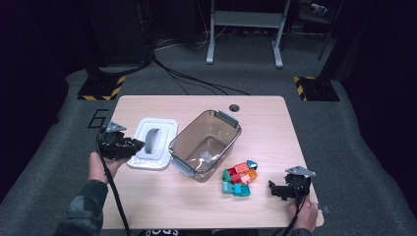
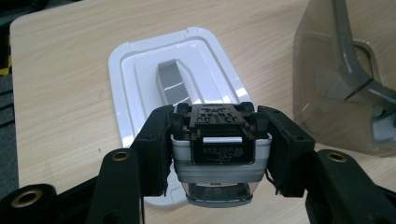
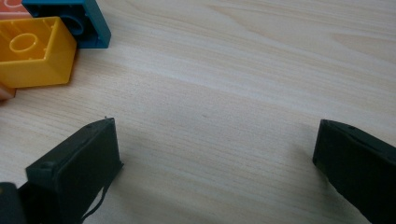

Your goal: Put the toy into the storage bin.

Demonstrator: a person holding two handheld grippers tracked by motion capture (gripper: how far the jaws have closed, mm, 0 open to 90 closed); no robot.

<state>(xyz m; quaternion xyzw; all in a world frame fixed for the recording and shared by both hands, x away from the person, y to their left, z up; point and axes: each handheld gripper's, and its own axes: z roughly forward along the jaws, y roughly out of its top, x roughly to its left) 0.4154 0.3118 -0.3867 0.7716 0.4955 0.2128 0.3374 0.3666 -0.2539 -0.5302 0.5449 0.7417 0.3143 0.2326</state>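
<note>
Left gripper (image 1: 137,145): clamped on a small toy car (image 2: 218,151). Both black pads pressed flat on its two sides, no gap visible on either one.
- Toy car dead centre between the jaws, black underside facing the camera, wheels at the far end near the tips, white-and-grey body around it, clear part at the near end.
- Straight ahead of the jaws and below the car: white lid (image 2: 140,70), flat on the table (image 2: 60,93), grey handle (image 2: 173,84) running away along the jaw line. Near end of the lid hidden under the car. Car touching the lid or clear of it: can't tell.
- Off the right-hand jaw in the left gripper view: smoky clear tub (image 2: 317,84), near but apart, grey latch on its rim.
- In the high view: jaws pointing across the lid toward the tub, hand (image 1: 101,164) behind the gripper body.

Right gripper (image 3: 217,135): jaws wide apart, nothing between them but bare wood.
- Beyond the left-hand jaw tip and off to that side: yellow brick (image 3: 32,51), with a teal brick (image 3: 88,23) touching its far side. Both well outside the gap.
- In the high view: loose cluster of coloured bricks (image 1: 238,179) just ahead of these jaws, beside the tub.
</note>
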